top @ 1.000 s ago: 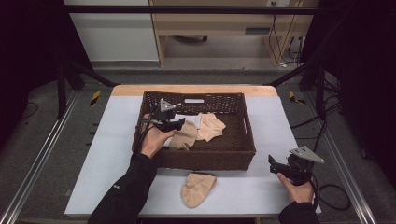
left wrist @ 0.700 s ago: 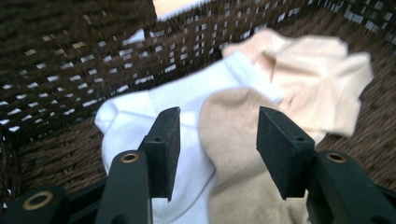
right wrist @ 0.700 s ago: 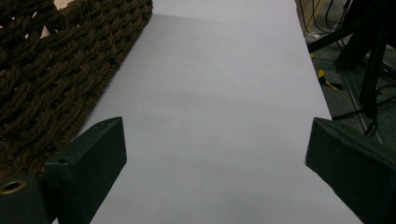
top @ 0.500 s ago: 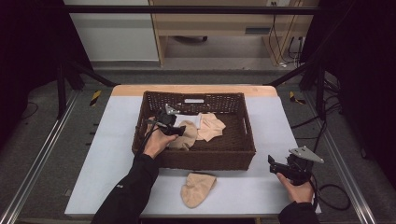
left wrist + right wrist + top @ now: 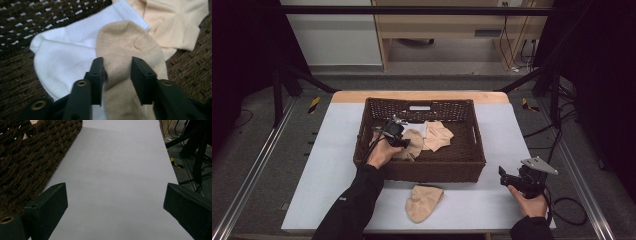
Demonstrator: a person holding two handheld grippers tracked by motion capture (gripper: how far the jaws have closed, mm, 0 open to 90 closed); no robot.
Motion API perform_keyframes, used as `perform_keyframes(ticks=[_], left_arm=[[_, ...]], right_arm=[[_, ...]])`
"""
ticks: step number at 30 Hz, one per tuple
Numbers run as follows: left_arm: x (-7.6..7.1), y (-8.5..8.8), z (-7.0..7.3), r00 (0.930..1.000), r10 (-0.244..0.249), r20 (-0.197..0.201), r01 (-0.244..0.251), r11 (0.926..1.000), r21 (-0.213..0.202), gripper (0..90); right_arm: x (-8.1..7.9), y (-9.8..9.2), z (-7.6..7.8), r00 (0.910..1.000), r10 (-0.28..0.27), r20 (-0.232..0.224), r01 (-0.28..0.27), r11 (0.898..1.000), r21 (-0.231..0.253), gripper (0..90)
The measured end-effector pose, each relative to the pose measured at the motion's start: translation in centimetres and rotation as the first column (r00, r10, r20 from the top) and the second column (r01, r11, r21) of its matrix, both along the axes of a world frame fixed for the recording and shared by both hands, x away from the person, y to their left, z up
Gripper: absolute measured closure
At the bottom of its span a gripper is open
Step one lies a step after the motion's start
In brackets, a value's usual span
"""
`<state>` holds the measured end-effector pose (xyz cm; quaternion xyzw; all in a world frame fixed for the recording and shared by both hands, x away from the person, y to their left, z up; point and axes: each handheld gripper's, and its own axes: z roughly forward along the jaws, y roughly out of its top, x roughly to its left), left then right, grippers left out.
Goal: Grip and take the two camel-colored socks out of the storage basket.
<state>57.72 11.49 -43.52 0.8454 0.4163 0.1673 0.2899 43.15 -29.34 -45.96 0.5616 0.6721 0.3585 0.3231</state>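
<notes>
In the brown wicker basket [image 5: 432,169], a tan sock [image 5: 130,45] lies over a white sock [image 5: 62,52], with a cream sock [image 5: 172,22] beside them. My left gripper [image 5: 117,66] reaches down into the basket [image 5: 192,67]. Its jaws have just been closing and now pinch the tan sock, whose cloth bunches between the pads [image 5: 140,75]. From above, the left gripper [image 5: 403,143] sits on the tan sock [image 5: 416,139] left of the basket's middle. My right gripper [image 5: 506,176] rests open over the bare table at the front right, and the right gripper view shows nothing between its jaws [image 5: 115,200].
Another tan sock [image 5: 424,201] lies on the white table [image 5: 327,150] in front of the basket. The basket's front wall [image 5: 27,160] stands left of my right gripper. Black frame bars and cables [image 5: 557,100] run along the table's right side.
My left gripper has sunk lower into the basket onto the tan sock and its jaws have narrowed on it. The right gripper has stayed still.
</notes>
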Motion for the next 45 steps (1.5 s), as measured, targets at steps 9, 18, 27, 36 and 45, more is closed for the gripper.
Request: perform_keyframes(ticks=[9,18,27,36,45], left_arm=[[-0.3,-0.1,0.6,0.9997,-0.023,-0.010,0.024,0.9996,0.015,86.4],[-1.2,0.9,2.4,0.9909,-0.015,0.134,0.035,0.9879,-0.151,86.8],[-2.4,1.4,4.8,0.9584,0.019,0.285,0.069,0.9531,-0.295,86.9],[-4.0,2.3,7.8,0.9198,0.081,0.384,0.087,0.9128,-0.399,86.9],[-6.4,3.2,11.1,0.8887,0.084,0.451,0.137,0.8894,-0.436,87.0]], right_arm=[[-0.1,-0.1,0.1,1.0000,0.000,0.003,0.000,1.000,0.001,5.9],[-0.1,-0.1,0.1,1.0000,-0.005,0.005,0.005,1.000,0.000,5.9],[-0.1,-0.1,0.1,0.9999,-0.009,0.007,0.009,1.000,0.000,5.9],[-0.1,-0.2,0.1,0.9999,-0.010,0.008,0.010,1.000,0.000,5.9],[-0.1,-0.2,0.2,0.9999,-0.012,0.010,0.012,1.000,0.000,5.8]])
